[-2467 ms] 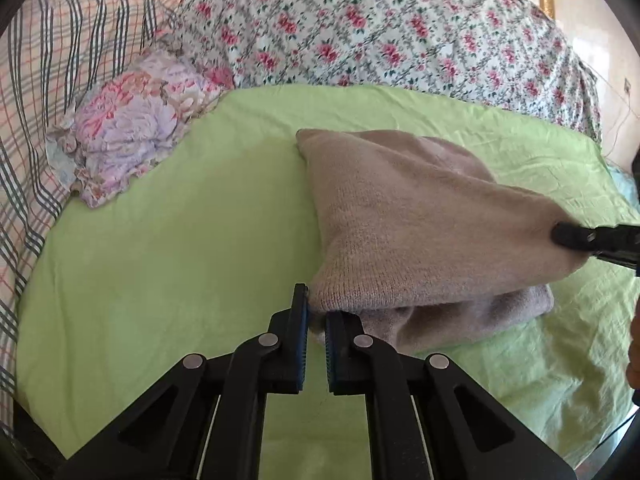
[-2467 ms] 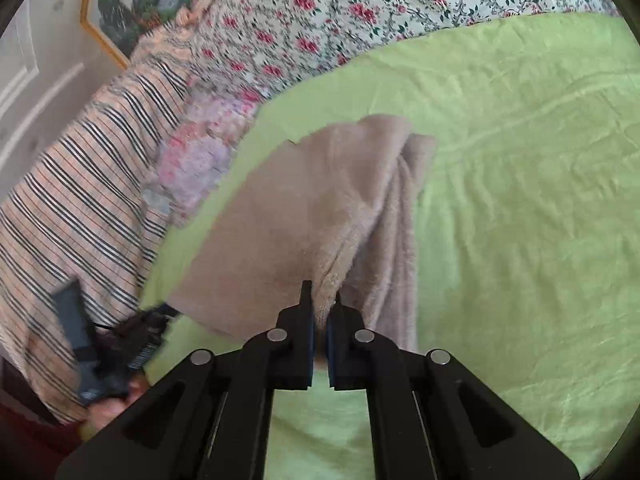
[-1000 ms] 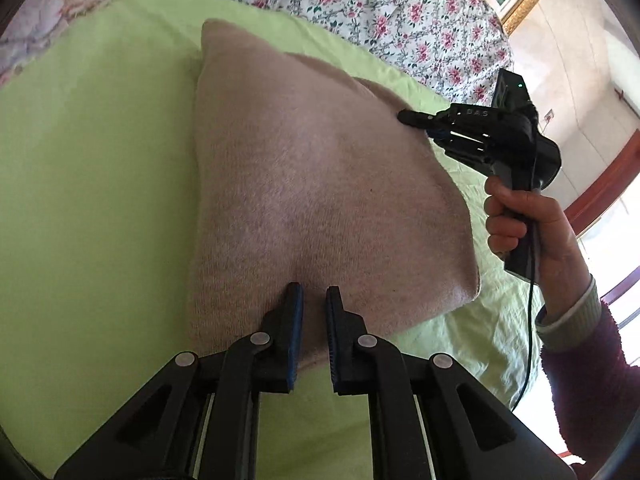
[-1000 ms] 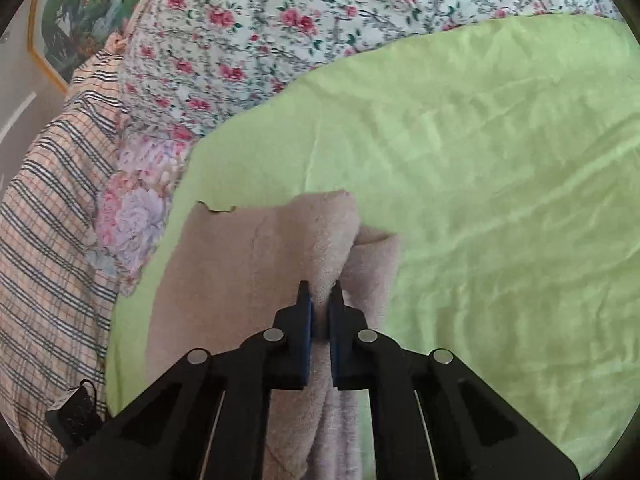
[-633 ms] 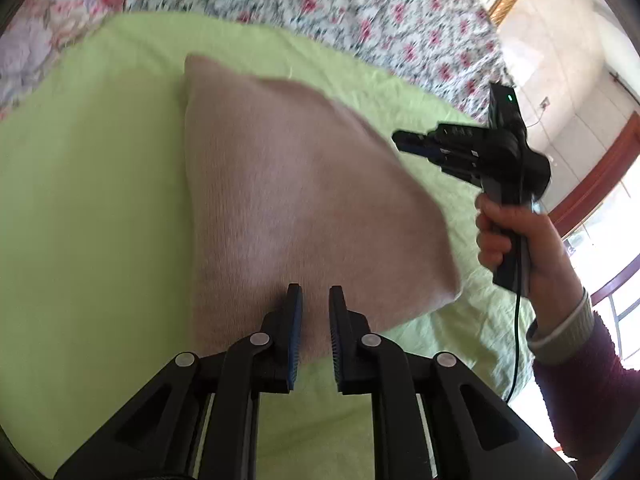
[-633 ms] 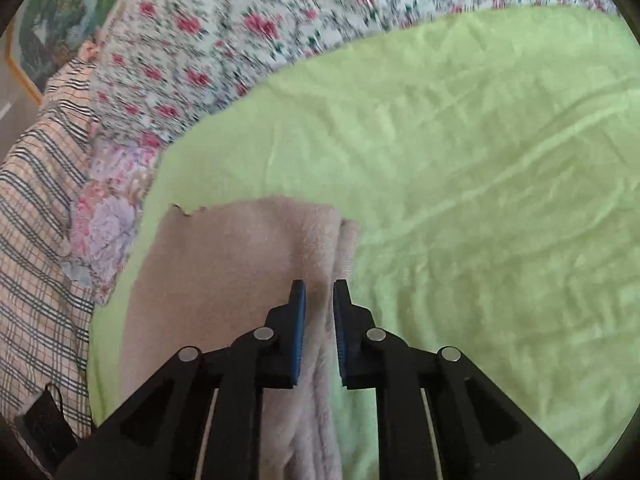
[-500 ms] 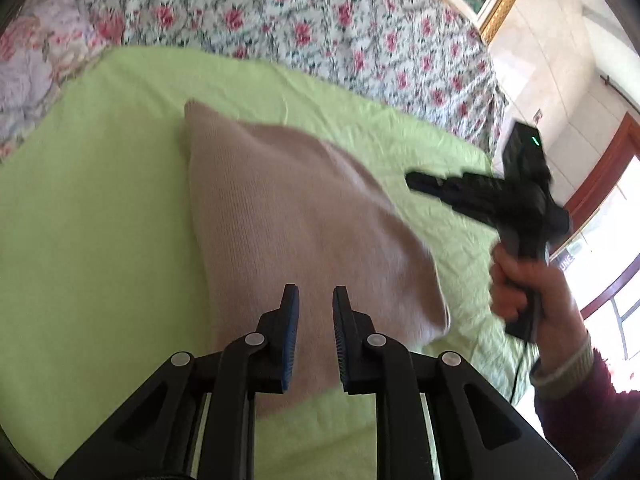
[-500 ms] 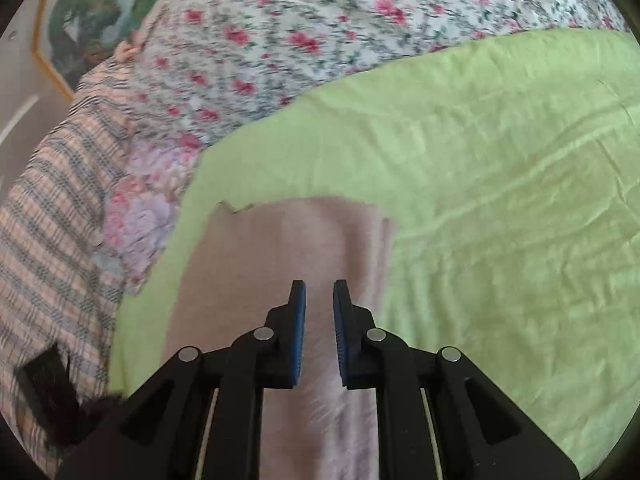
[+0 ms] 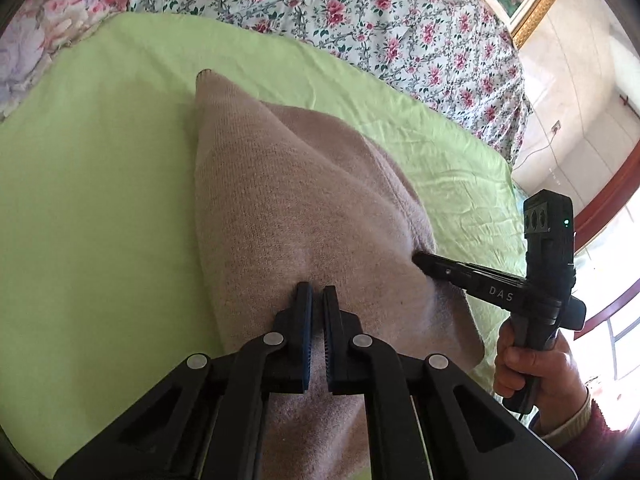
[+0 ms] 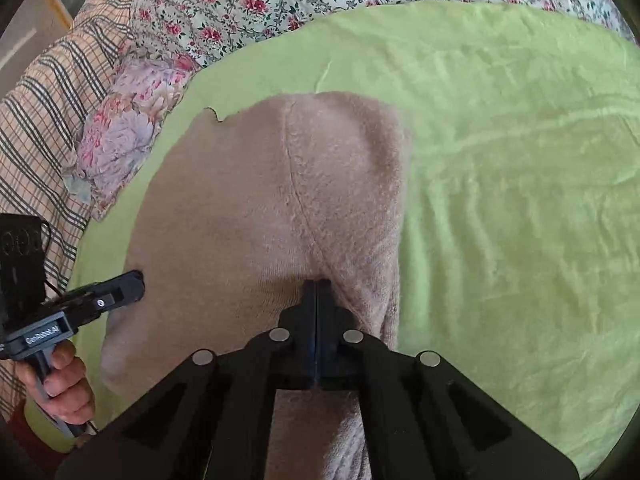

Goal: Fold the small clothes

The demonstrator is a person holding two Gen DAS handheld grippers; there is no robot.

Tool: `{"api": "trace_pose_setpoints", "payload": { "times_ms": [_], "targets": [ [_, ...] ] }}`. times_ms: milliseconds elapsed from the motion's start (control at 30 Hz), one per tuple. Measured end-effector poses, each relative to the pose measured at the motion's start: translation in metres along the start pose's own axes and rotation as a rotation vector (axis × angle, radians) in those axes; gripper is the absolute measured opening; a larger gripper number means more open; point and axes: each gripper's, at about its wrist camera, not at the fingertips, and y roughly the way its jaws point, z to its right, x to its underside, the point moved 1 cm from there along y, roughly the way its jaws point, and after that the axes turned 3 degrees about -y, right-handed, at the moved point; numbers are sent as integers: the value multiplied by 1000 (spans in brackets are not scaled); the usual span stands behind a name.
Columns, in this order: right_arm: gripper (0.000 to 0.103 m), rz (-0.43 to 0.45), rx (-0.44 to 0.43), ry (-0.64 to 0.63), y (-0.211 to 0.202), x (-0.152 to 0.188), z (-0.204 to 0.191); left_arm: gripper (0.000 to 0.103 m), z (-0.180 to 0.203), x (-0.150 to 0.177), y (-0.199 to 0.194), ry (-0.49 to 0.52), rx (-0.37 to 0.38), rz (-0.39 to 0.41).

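A beige knitted garment (image 9: 288, 208) lies folded on the green sheet (image 9: 92, 184); it also shows in the right wrist view (image 10: 256, 200). My left gripper (image 9: 314, 294) is shut on its near edge, with cloth between the jaws. My right gripper (image 10: 316, 284) is shut on the garment's other near edge and pulls it up into a ridge. The right gripper also shows in the left wrist view (image 9: 418, 258), its tips at the cloth. The left gripper shows in the right wrist view (image 10: 138, 276), at the garment's left edge.
A floral quilt (image 9: 360, 12) runs along the back of the bed. A flowered pillow (image 10: 128, 132) and a checked blanket (image 10: 44, 104) lie to the left. The green sheet (image 10: 520, 200) stretches to the right of the garment.
Half a second ago both grippers were open above the flat garment. Now both have come down and shut on its near edge, lifting the cloth into ridges.
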Motion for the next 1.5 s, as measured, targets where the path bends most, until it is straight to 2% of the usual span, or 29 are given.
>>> {"api": "trace_pose_setpoints", "payload": {
  "times_ms": [133,233,300,400,467,500,600,700,967,1000,1133,1167,1200,1267,1400,1500],
  "targets": [
    [4,17,-29,19,-23,11,-5,5,6,16,-21,22,-7,15],
    [4,26,-73,-27,-49,30,-23,7,11,38,-40,61,-12,15],
    [5,-4,-101,-63,-53,48,-31,7,12,56,-43,79,-10,-6],
    [5,-83,7,-99,-39,75,-23,7,4,81,-32,71,-50,-66],
    [4,-57,-23,-48,-42,82,-8,7,-3,90,-30,31,-27,-64],
    [1,-53,-29,-18,-44,83,-2,7,-5,91,-31,10,-18,-58],
    [0,-49,-14,-11,-48,84,0,7,-4,92,-32,-13,-26,-50],
    [0,-47,14,-33,-51,86,-7,7,0,94,-31,-5,-58,-38],
    [1,-49,11,4,-57,90,-7,8,6,97,-34,3,-104,-49],
    [5,-48,4,15,-61,89,-7,9,6,98,-35,11,-108,-54],
    [7,-18,35,23,-78,82,-7,20,11,99,-54,53,-123,-45],
    [13,-2,35,30,-84,78,-6,25,12,98,-60,56,-121,-34],
    [25,15,31,42,-89,74,-4,28,11,95,-65,54,-123,-23],
    [43,49,35,58,-98,67,0,36,8,87,-73,34,-130,0],
    [45,71,41,61,-101,57,0,37,-2,71,-81,-12,-133,23],
    [45,71,39,65,-96,49,2,46,-5,64,-82,-23,-153,28]
  ]
}}
